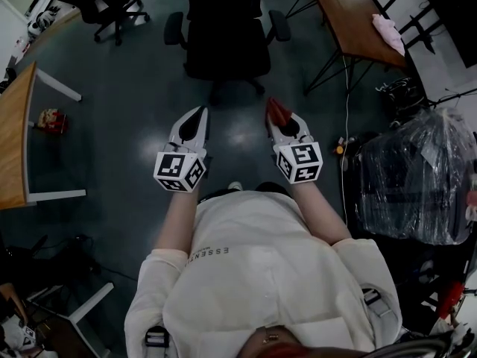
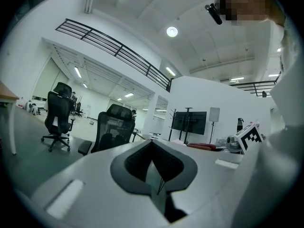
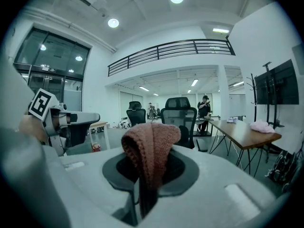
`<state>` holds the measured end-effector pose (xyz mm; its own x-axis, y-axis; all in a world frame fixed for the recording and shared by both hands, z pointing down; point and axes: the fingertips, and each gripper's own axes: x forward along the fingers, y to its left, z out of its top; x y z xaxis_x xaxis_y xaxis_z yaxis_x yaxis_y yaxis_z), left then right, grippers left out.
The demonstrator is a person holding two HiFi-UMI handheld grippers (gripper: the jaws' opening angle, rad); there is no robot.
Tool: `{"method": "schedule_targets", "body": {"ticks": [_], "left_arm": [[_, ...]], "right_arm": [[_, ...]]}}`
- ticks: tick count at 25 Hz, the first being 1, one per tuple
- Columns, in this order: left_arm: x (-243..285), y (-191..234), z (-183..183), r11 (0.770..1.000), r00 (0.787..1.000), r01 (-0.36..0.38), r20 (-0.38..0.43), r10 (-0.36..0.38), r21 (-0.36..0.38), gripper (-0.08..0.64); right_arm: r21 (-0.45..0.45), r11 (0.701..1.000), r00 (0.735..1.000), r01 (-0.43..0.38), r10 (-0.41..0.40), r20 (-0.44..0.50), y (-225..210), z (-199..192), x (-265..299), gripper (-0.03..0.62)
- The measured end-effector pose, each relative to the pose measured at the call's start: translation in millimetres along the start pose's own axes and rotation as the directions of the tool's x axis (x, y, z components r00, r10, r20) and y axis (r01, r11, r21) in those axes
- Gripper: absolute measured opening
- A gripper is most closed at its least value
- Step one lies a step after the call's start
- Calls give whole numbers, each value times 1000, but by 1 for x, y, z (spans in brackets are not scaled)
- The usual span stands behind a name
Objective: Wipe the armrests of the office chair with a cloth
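A black office chair (image 1: 226, 39) stands on the dark floor ahead of me, its two armrests (image 1: 173, 30) (image 1: 279, 27) sticking out at either side. It shows again as the black office chair (image 3: 179, 116) in the right gripper view and as the black office chair (image 2: 114, 127) in the left gripper view. My right gripper (image 1: 277, 112) is shut on a reddish knitted cloth (image 3: 149, 146), which bulges out between its jaws. My left gripper (image 1: 200, 115) is shut with nothing in it. Both grippers hover short of the chair, apart from it.
A wooden desk (image 1: 350, 13) with a pink cloth (image 1: 389, 32) on it stands at the right. Another wooden table (image 1: 15, 136) is at the left. A second black chair (image 1: 112, 2) is at the back left. A plastic-wrapped bundle (image 1: 417, 177) sits at the right.
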<state>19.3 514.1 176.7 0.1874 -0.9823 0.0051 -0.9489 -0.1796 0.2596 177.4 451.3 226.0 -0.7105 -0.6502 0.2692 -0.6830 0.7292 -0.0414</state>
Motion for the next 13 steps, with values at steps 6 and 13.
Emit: {"method": "schedule_targets", "body": {"ticks": [6,13], "left_arm": [[-5,-4,-6,1000,1000,-3,0,2,-8,15],[-7,-6,-7,1000,1000,3,-1,-3,-5,15]], "right_arm": [[-2,1000,1000,-1,1,-8,2,-7,-7,54],[-5,1000,1000,2,-2,-9,1,-9,-10,54]]}}
